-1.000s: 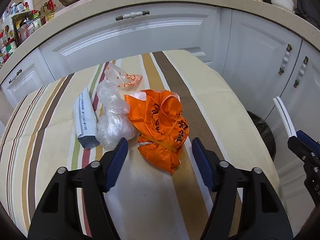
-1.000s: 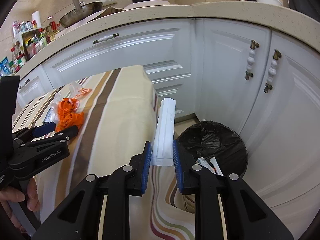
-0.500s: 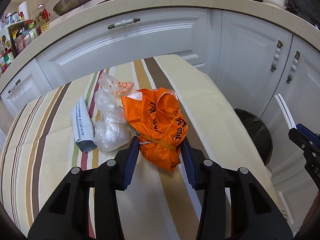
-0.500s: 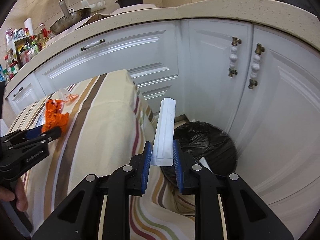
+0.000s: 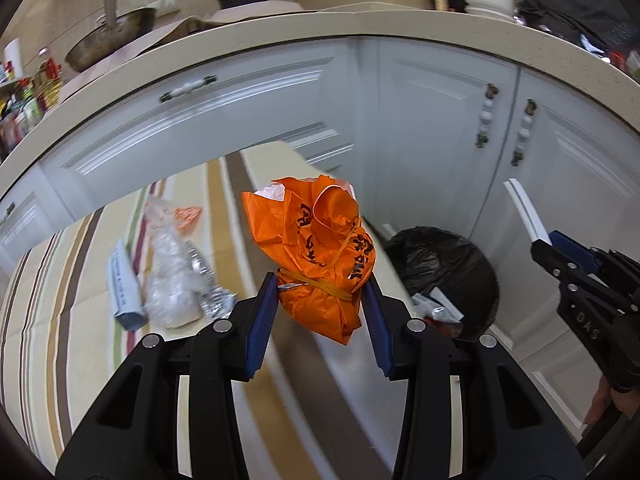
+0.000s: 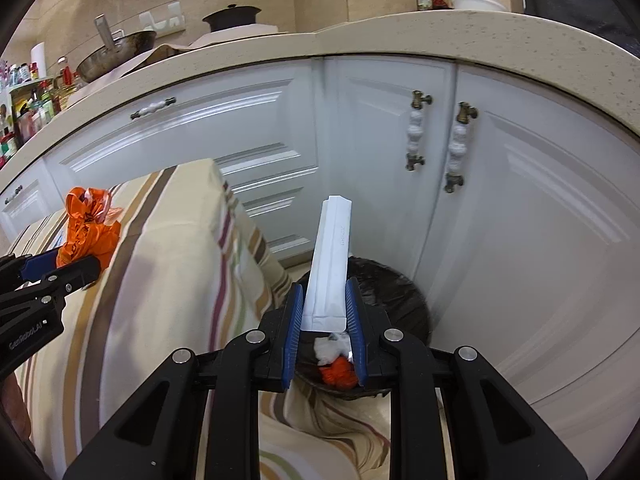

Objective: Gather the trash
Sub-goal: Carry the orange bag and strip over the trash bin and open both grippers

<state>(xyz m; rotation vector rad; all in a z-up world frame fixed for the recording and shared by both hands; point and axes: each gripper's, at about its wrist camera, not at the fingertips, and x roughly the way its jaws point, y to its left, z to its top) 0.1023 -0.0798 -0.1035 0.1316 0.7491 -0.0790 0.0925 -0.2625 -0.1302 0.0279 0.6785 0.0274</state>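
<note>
White kitchen cabinets curve around the back, under a pale counter. In front of them stands a table with a striped cloth. Beside the table, on the floor, sits a round bin with a black bag in it, and some trash lies inside.

The left gripper has its blue jaws pinching a crumpled orange plastic bag. The bag is up off the cloth, near the table edge by the bin.

The right gripper has its jaws squeezed on a long white paper sleeve. The sleeve sticks out right over the bin.

On the cloth lie a clear plastic bag, a bit of shiny foil touching it, and a flat white packet just beside.
</note>
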